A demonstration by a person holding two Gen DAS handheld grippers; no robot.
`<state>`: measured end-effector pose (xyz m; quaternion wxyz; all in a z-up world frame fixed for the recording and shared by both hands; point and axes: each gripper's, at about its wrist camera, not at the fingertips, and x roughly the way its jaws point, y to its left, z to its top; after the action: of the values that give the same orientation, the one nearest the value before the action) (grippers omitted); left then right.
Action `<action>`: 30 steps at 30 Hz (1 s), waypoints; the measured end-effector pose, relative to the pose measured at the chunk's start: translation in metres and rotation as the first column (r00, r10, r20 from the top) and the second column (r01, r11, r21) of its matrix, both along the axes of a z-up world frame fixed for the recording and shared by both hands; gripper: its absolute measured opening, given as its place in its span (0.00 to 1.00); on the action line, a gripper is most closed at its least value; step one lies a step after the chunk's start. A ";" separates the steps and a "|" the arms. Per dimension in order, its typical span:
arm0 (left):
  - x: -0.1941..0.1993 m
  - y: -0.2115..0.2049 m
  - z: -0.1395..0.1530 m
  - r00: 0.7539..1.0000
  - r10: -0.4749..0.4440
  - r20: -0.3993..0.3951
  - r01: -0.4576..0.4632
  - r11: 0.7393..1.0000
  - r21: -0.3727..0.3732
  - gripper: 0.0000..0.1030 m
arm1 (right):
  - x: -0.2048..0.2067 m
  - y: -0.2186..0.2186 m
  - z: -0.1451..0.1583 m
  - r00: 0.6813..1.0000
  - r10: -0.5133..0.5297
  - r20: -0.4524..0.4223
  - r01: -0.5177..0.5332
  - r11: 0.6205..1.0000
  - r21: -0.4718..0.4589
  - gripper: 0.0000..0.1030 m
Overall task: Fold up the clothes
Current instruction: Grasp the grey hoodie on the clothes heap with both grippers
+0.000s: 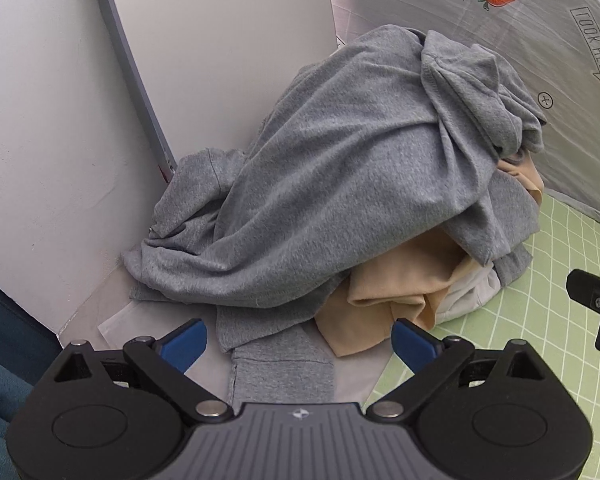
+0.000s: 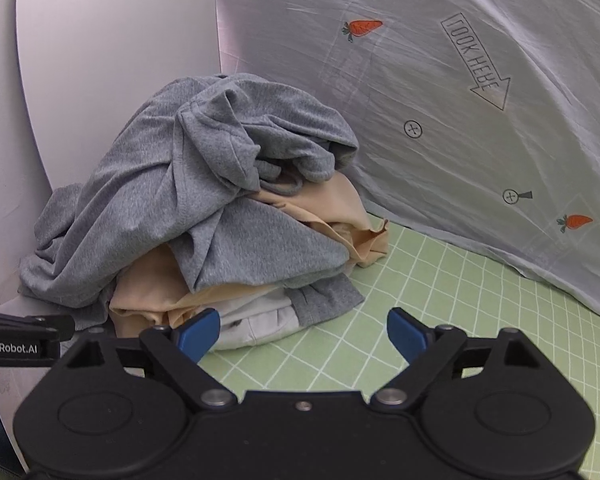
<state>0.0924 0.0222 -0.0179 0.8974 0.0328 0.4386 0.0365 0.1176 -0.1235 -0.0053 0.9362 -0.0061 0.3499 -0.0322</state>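
Note:
A heap of clothes lies in the corner. On top is a crumpled grey garment (image 1: 340,184) (image 2: 160,200), with a beige garment (image 1: 388,292) (image 2: 324,204) and a white one (image 1: 468,292) (image 2: 268,320) under it. My left gripper (image 1: 300,336) is open just in front of the heap, with a flat grey flap (image 1: 280,364) lying below the gap between its blue fingers. My right gripper (image 2: 304,328) is open over the green mat, its left finger (image 2: 198,330) close to the white garment. Neither holds anything. Each gripper shows at the edge of the other's view.
A green grid mat (image 2: 420,300) (image 1: 540,320) covers the surface. White wall panels (image 1: 60,120) close the left and back. A pale sheet with carrots and an arrow print (image 2: 480,100) hangs on the right. Teal fabric (image 1: 4,360) sits at the lower left.

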 end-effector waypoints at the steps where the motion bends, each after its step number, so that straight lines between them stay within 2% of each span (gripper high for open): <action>1: 0.008 0.001 -0.001 1.000 -0.002 -0.005 0.002 1.000 0.000 0.88 | 0.012 0.002 0.001 1.000 0.014 0.007 -0.014 1.000 0.000 0.86; 3: 0.024 0.003 -0.005 1.000 -0.002 -0.020 0.002 1.000 0.000 0.83 | 0.035 0.005 0.004 0.999 0.040 0.019 -0.040 0.999 0.000 0.84; 5: 0.038 0.006 -0.013 0.999 0.003 -0.044 -0.003 1.000 0.000 0.78 | 0.056 0.006 0.002 0.999 0.054 0.007 -0.054 0.999 0.010 0.78; 7: 0.051 0.009 -0.021 0.998 0.006 -0.067 -0.007 1.000 -0.006 0.69 | 0.072 0.008 -0.001 0.998 0.062 -0.003 -0.062 0.997 0.041 0.76; 10: 0.066 0.012 -0.033 0.996 0.006 -0.086 -0.006 1.000 -0.004 0.61 | 0.092 0.012 -0.006 0.997 0.070 -0.015 -0.068 0.994 0.087 0.73; 15: 0.081 0.012 -0.045 0.994 0.005 -0.105 -0.006 1.000 -0.003 0.55 | 0.115 0.016 -0.021 0.996 0.078 -0.047 -0.071 0.989 0.132 0.70; 17: 0.083 0.010 -0.047 0.995 -0.002 -0.101 0.001 1.000 -0.005 0.48 | 0.115 0.013 -0.023 0.994 0.101 -0.044 -0.092 0.981 0.169 0.58; 18: 0.084 0.010 -0.048 0.995 -0.006 -0.099 0.005 1.000 -0.006 0.41 | 0.115 0.012 -0.025 0.993 0.112 -0.042 -0.102 0.977 0.187 0.52; 19: 0.086 0.009 -0.049 0.995 -0.009 -0.096 0.009 1.000 -0.007 0.36 | 0.115 0.011 -0.025 0.992 0.122 -0.037 -0.112 0.974 0.198 0.42; 21: 0.084 0.006 -0.048 0.996 -0.002 -0.084 0.002 1.000 -0.002 0.30 | 0.109 0.013 -0.024 0.990 0.138 -0.018 -0.132 0.973 0.191 0.33; 22: 0.081 0.006 -0.047 0.997 0.003 -0.076 -0.003 1.000 0.002 0.24 | 0.106 0.013 -0.023 0.989 0.148 -0.009 -0.144 0.971 0.189 0.18; 23: 0.078 0.005 -0.046 0.998 0.009 -0.067 -0.008 1.000 0.009 0.22 | 0.102 0.014 -0.022 0.988 0.155 0.002 -0.153 0.971 0.186 0.11; 25: 0.073 0.004 -0.042 0.999 0.016 -0.042 -0.015 1.000 0.026 0.15 | 0.093 0.014 -0.021 0.988 0.155 0.026 -0.157 0.973 0.170 0.07; 30: 0.048 0.006 -0.025 1.000 0.027 0.014 -0.027 0.999 0.041 0.13 | 0.064 0.011 -0.009 0.987 0.134 0.092 -0.149 0.971 0.189 0.02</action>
<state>0.1402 0.0280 -0.0428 0.8989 0.0450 0.4320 0.0578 0.1817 -0.1127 -0.0143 0.9453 0.0620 0.3129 0.0688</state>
